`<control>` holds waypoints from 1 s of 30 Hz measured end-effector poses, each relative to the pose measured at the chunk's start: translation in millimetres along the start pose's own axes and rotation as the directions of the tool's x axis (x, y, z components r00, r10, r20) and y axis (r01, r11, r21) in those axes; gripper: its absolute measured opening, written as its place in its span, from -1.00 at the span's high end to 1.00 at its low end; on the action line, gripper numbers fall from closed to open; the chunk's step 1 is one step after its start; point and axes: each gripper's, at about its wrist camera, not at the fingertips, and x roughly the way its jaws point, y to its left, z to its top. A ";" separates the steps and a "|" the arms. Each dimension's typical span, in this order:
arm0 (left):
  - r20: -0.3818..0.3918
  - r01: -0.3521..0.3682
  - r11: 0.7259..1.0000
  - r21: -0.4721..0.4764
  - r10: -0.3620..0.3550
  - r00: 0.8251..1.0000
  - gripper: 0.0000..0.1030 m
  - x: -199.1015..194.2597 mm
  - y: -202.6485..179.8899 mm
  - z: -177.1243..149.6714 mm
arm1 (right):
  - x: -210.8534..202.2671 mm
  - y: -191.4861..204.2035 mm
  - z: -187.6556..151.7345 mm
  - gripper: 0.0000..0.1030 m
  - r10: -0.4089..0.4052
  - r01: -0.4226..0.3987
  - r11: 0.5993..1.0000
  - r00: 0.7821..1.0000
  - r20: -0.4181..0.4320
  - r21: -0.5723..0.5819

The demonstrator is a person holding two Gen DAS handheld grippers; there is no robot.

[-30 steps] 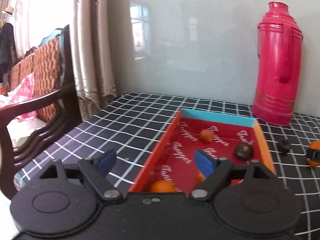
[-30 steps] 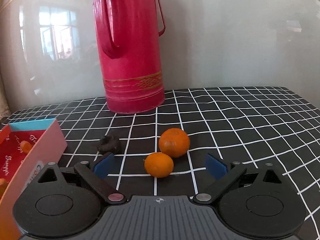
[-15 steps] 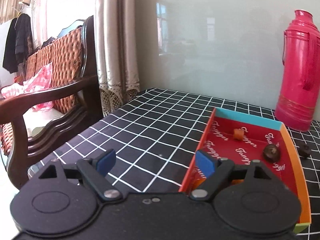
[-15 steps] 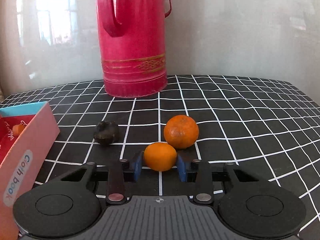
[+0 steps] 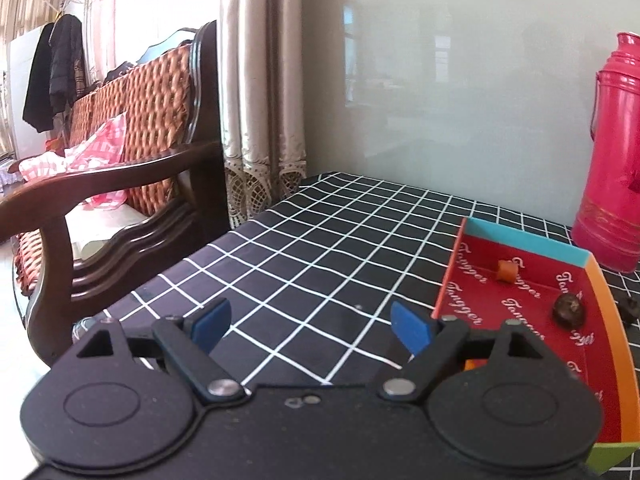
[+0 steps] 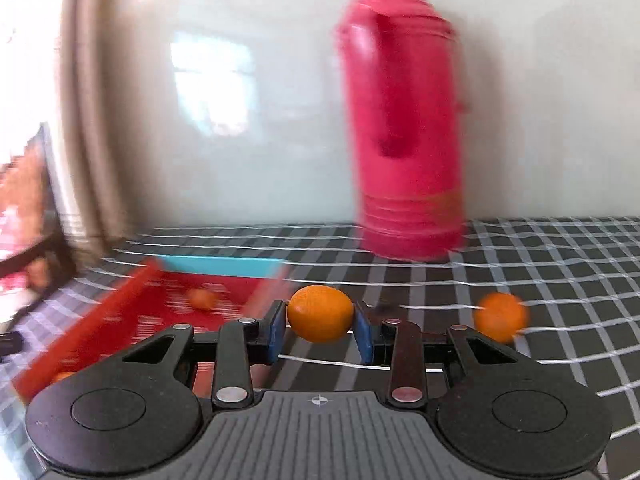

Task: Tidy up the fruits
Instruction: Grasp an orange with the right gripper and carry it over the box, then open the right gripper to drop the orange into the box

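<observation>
Gripping one small round orange mandarin in the right gripper, second mandarin on checked cloth, left gripper spread wide, two fruits visible in one red cardboard tray.

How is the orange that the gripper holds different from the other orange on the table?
The round orange tangerine is pinched between the blue pads of the right gripper, lifted off the cloth; the second orange tangerine rests on the black checked tablecloth, ungripped. The held one looks sharp and bigger; the other, further right, is blurred. Both are round and orange.
</observation>
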 end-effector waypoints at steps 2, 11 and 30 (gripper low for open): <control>-0.001 -0.007 1.000 -0.004 0.007 1.000 -0.56 0.0 3.2 -0.1 | 0.6 13.9 -1.3 0.29 0.058 -0.058 0.998 0.998 -0.009 -0.024; -0.004 -0.025 1.000 -0.014 0.025 1.000 -0.56 0.5 14.1 0.0 | 3.0 52.2 -11.5 0.29 0.119 -0.125 0.984 0.991 -0.053 -0.127; 0.034 0.034 0.998 0.043 -0.036 0.999 -0.58 -11.9 -26.1 -2.4 | -17.6 -0.2 -8.5 -0.38 -0.179 0.179 0.984 0.984 0.002 -0.020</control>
